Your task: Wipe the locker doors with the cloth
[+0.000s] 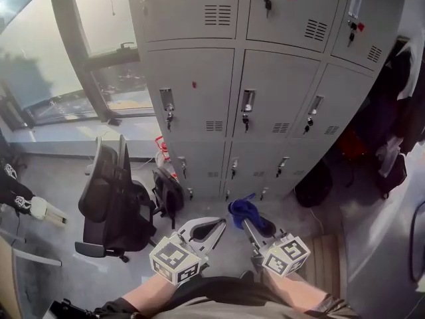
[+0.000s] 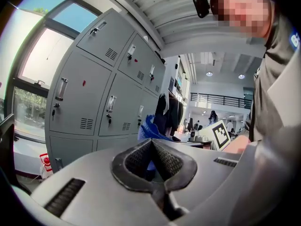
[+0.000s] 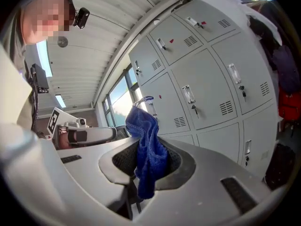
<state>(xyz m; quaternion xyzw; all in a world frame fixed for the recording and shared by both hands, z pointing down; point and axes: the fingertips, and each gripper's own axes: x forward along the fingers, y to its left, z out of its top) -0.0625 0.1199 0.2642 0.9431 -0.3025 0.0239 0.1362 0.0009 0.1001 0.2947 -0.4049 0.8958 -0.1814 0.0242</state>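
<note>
Nearest the camera, the person's forearms [image 1: 292, 291] came up from the bottom of the head view, a gripper in each hand, both held low in front of the body.

The left gripper [image 1: 218, 224] had its jaws closed. In the left gripper view [image 2: 151, 142] the tips met, and the hollow between the ribbed pads [image 2: 136, 160] held nothing.

Just beside it, the right gripper [image 1: 247, 223] was clamped on the blue cloth [image 1: 244, 211]. The right gripper view [image 3: 149, 147] showed the cloth [image 3: 146, 140] pinched between the jaws. One bunched end stood above them with a small loop on top, and the other end hung down behind the pads. The cloth [image 2: 149, 128] also showed past the left jaws. It was clear of the lockers and touched no door.

On the floor beyond, to the left, stood a black chair [image 1: 109, 205], with a black bag [image 1: 169, 193] beside it at the foot of the lockers.

The grey lockers [image 1: 272, 92] rose ahead in rows. Their doors were shut, with keys hanging in several locks [image 1: 246, 119] and vent slots in each door [image 3: 207, 93].

Dark clothes [image 1: 398, 92] hung to the right of the lockers. A window [image 1: 40, 52] filled the wall to the left.
</note>
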